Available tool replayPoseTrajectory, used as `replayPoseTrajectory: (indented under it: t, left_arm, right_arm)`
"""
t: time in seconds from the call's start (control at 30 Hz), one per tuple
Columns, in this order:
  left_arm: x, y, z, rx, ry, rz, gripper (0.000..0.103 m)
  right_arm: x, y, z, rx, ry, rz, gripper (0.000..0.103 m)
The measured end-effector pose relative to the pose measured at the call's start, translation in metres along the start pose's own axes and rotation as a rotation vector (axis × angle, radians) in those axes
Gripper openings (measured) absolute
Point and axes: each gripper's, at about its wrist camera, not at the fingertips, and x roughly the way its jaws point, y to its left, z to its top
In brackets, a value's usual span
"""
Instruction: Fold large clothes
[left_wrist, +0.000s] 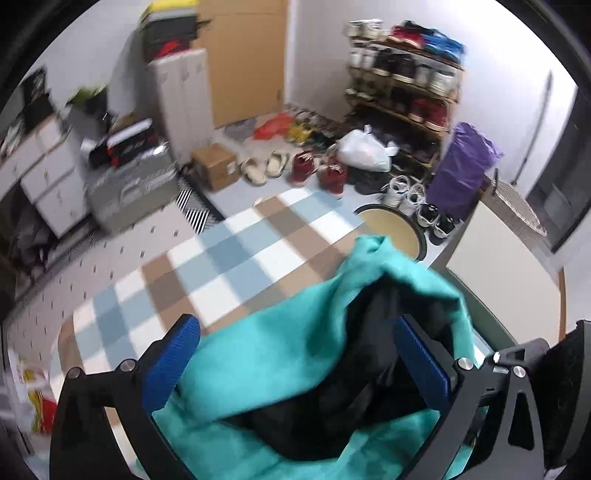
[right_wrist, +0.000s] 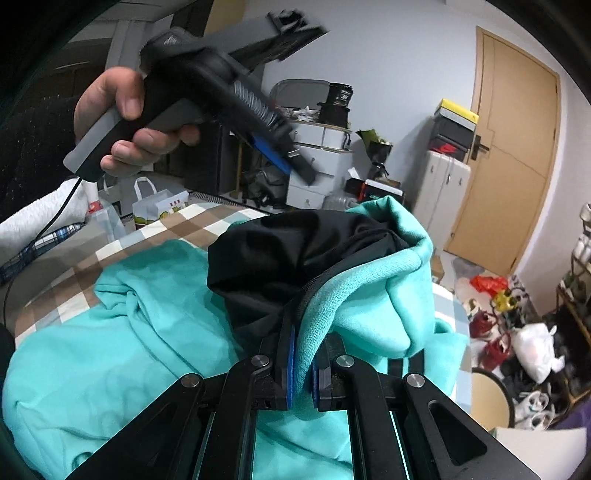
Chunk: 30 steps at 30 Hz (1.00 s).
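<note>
A teal hoodie (right_wrist: 110, 350) with a black lining (right_wrist: 280, 251) lies bunched on a surface covered by a brown, blue and white checked cloth (left_wrist: 221, 266). My right gripper (right_wrist: 303, 354) is shut on a teal ribbed edge of the hoodie beside its zipper and holds that part raised. A hand holds my left gripper (right_wrist: 295, 162) in the air above and behind the hoodie. In the left wrist view the left gripper (left_wrist: 299, 350) stands wide open. Its blue pads (left_wrist: 177, 358) are on either side of the teal hoodie (left_wrist: 266, 354) below, not pressing it.
A loaded shoe rack (left_wrist: 406, 85) stands at the far wall, with shoes, a white plastic bag (left_wrist: 364, 149), a cardboard box (left_wrist: 216, 166) and a purple bag (left_wrist: 465, 170) on the floor. A round stool (left_wrist: 399, 229) is beside the cloth's edge. A wooden door (right_wrist: 513, 166) is at the right.
</note>
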Motion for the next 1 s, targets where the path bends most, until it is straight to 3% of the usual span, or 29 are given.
replayPoseTrajectory:
  t: [0.17, 0.27, 0.33, 0.37, 0.4, 0.47, 0.57, 0.67, 0.8, 0.9, 1.0]
  left_arm:
    - [0.052, -0.019, 0.008, 0.086, 0.094, 0.042, 0.102]
    - [0.071, -0.015, 0.006, 0.066, 0.14, -0.025, 0.1]
    - [0.078, -0.007, 0.006, 0.005, 0.154, -0.088, 0.072]
    - [0.08, -0.004, 0.005, -0.027, 0.168, -0.132, 0.025]
    - [0.081, -0.002, 0.005, -0.049, 0.188, -0.159, 0.006]
    - [0.071, -0.009, 0.003, -0.028, 0.184, -0.135, 0.006]
    - [0.041, -0.021, 0.006, 0.083, 0.084, 0.022, 0.007]
    - [-0.011, -0.03, 0.011, 0.142, -0.072, 0.206, 0.007]
    - [-0.104, -0.03, 0.002, 0.071, -0.345, 0.43, 0.003]
    - [-0.146, -0.026, -0.044, -0.017, -0.487, 0.395, 0.003]
    - [-0.148, -0.021, -0.103, -0.112, -0.48, 0.255, 0.003]
  right_arm:
    - [-0.002, 0.002, -0.005, 0.022, 0.001, 0.019, 0.006]
    - [-0.003, 0.005, -0.008, 0.012, 0.007, 0.029, 0.006]
    - [-0.002, 0.007, -0.008, 0.003, 0.016, 0.035, 0.006]
    - [-0.001, 0.008, -0.008, -0.002, 0.019, 0.037, 0.006]
    - [-0.001, 0.007, -0.009, 0.0, 0.023, 0.042, 0.006]
    - [0.002, 0.005, -0.01, 0.015, 0.033, 0.043, 0.007]
    - [0.005, 0.002, -0.011, 0.039, 0.041, 0.056, 0.007]
    - [0.011, -0.002, -0.008, 0.067, 0.058, 0.027, 0.007]
    - [0.014, -0.028, 0.015, 0.2, 0.028, -0.027, 0.008]
    - [0.012, -0.063, 0.04, 0.395, -0.036, -0.047, 0.009]
    - [0.008, -0.08, 0.048, 0.528, -0.073, 0.006, 0.009]
